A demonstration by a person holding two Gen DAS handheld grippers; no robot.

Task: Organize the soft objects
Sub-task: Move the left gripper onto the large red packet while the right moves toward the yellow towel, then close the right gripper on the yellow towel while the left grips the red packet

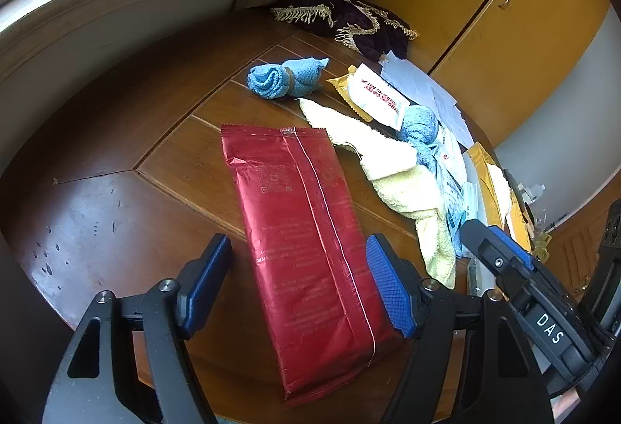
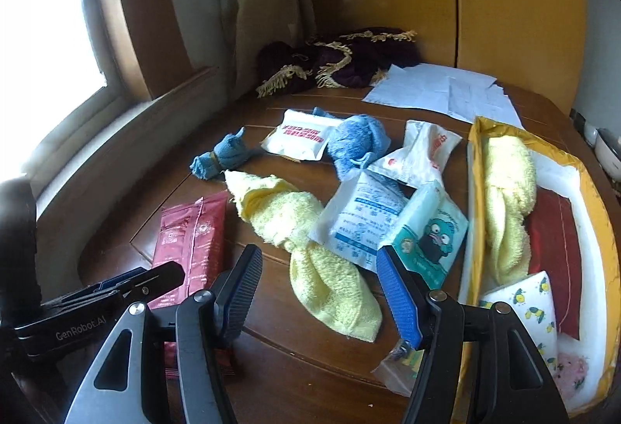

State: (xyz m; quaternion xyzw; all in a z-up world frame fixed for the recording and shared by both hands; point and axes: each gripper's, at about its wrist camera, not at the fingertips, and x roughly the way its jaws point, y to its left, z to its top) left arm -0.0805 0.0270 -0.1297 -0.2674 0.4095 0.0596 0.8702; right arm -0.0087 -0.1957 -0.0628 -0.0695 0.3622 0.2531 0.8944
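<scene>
Both grippers hang spread and empty, the left gripper straddling the glossy red foil pack, the right gripper over the crumpled yellow terry towel, apparently to grasp them.

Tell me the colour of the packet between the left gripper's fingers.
Red packet, clearest in the left wrist view.

The left gripper, a black two-finger tool with blue ribbed pads, points forward and slightly down, its jaws spread wide. Its left pad and right pad stand well apart, and neither appears to press on anything. The right gripper, of the same black build with blue pads, sits just to the right of it, also angled down, jaws equally wide. Its near end seems low over the surface, though the fisheye view makes the height hard to judge. Each gripper's dark body shows at the edge of the other's view.
</scene>
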